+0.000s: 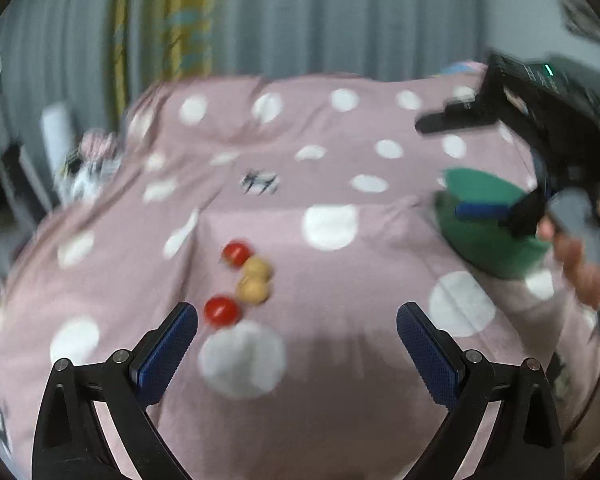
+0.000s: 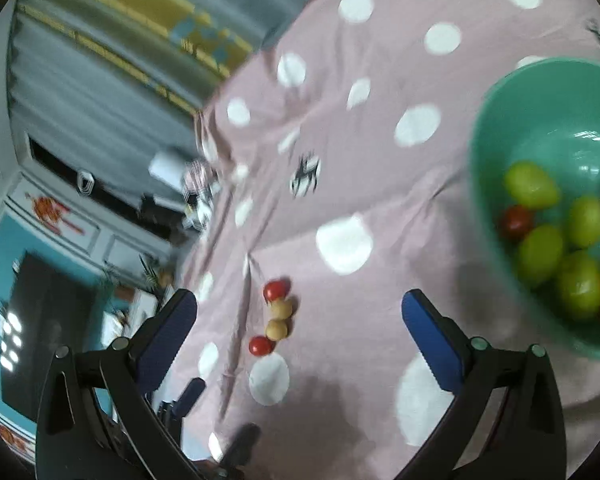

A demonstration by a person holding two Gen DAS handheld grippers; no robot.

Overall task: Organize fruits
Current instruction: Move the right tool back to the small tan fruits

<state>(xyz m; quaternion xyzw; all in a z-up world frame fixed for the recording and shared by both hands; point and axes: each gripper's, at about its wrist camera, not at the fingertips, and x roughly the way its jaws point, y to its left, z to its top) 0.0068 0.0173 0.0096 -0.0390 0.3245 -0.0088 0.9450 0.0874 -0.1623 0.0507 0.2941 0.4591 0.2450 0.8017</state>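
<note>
On the bed: your pink dotted cover (image 2: 380, 184) carried everything.
Bowl: the green bowl (image 2: 500, 128) held green fruits (image 2: 540, 252), red ones and an orange one.
Loose fruit: two red tomatoes (image 1: 222, 311) and two tan fruits (image 1: 253, 289) lay in a touching row.
Left gripper (image 1: 297, 334): you had it released, empty.
Right gripper (image 2: 299, 326): released, empty.

Two red cherry tomatoes (image 2: 276, 290) and two tan, perhaps longan, fruits (image 2: 281, 309) lie in a line left of the green bowl (image 2: 496, 128) holding green, red and orange fruit
</note>
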